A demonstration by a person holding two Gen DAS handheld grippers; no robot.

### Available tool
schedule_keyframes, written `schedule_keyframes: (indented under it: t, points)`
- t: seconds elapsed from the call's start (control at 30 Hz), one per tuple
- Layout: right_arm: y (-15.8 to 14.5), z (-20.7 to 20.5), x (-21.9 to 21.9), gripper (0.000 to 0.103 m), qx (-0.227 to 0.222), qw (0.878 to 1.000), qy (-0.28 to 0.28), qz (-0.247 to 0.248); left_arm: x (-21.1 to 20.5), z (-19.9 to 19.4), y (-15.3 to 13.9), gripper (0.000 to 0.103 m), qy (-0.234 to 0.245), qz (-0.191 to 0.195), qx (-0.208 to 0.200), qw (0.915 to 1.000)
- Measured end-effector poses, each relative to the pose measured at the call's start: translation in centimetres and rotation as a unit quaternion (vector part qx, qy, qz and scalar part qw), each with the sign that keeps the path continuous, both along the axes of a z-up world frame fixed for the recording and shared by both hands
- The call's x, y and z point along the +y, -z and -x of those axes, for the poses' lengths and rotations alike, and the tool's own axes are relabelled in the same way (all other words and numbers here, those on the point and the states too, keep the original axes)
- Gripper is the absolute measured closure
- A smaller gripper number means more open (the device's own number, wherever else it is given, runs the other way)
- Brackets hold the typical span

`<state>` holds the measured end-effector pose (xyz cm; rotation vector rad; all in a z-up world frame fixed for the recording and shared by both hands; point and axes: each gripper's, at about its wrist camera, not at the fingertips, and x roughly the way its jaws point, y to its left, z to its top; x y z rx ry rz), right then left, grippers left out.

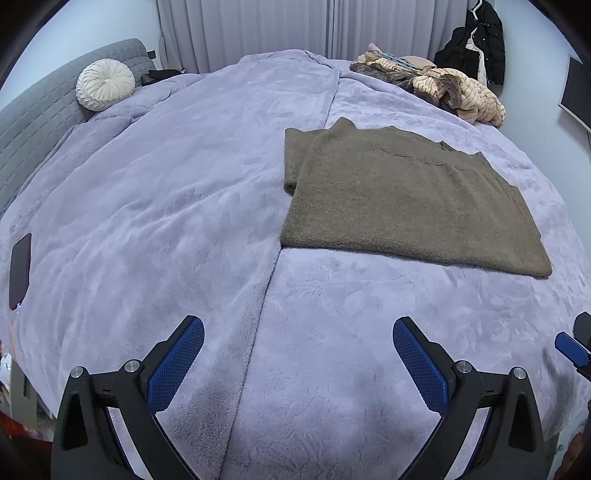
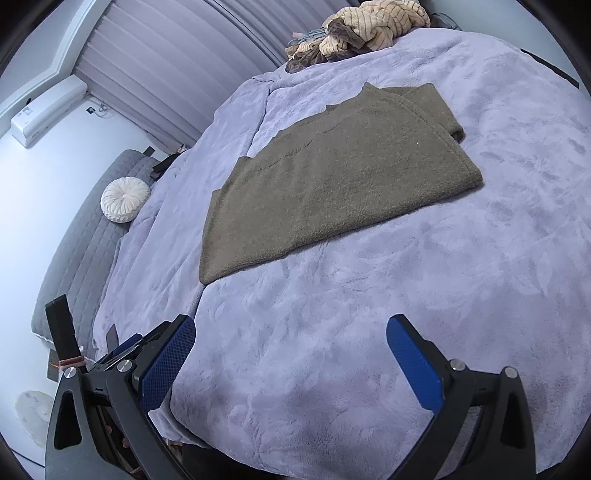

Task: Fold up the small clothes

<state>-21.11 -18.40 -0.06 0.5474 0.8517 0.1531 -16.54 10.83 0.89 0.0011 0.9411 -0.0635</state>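
The jaws of both grippers stood wide apart with nothing between them. The left gripper hovered over the near part of the bed, its blue fingers spread above the lilac fleece blanket. The right gripper hung likewise over the same blanket, well short of the garment.

The brown knitted sweater lay flat on the blanket, already folded into a rough rectangle, with one folded-in part showing as a second layer along its far left edge. Its collar pointed away from the grippers. In the right wrist view the sweater lay beyond the jaws, touched by neither gripper.

Beyond the sweater, at the far edge of the bed, sat a heap of tan and brown striped clothes. To the sweater's left, well apart, a round white pleated cushion leaned against the grey quilted headboard. A dark phone lay on the blanket far to the sweater's left, near the bed's edge. Behind the bed hung pale curtains, and to the right of the clothes heap a black coat hung against the wall. The right wrist view also showed a white air conditioner high on the wall.
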Motion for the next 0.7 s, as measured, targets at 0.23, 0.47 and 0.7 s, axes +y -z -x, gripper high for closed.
schedule_keyframes:
  t: [0.23,0.47,0.7]
  points:
    - [1.5,-1.6,0.3,0.0,0.029,1.0,-0.003,-0.011,0.1,-1.1,1.0,0.0,0.001,-0.002,0.015,0.9999]
    - [2.0,-4.4,1.2,0.0,0.049,0.999,-0.008,-0.014,0.3,-3.7,2.0,0.0,0.006,-0.005,0.034,0.9994]
    - [2.1,-9.1,3.0,0.0,0.063,0.997,-0.024,-0.047,1.8,-7.4,2.0,0.0,-0.001,0.009,0.04,0.9992]
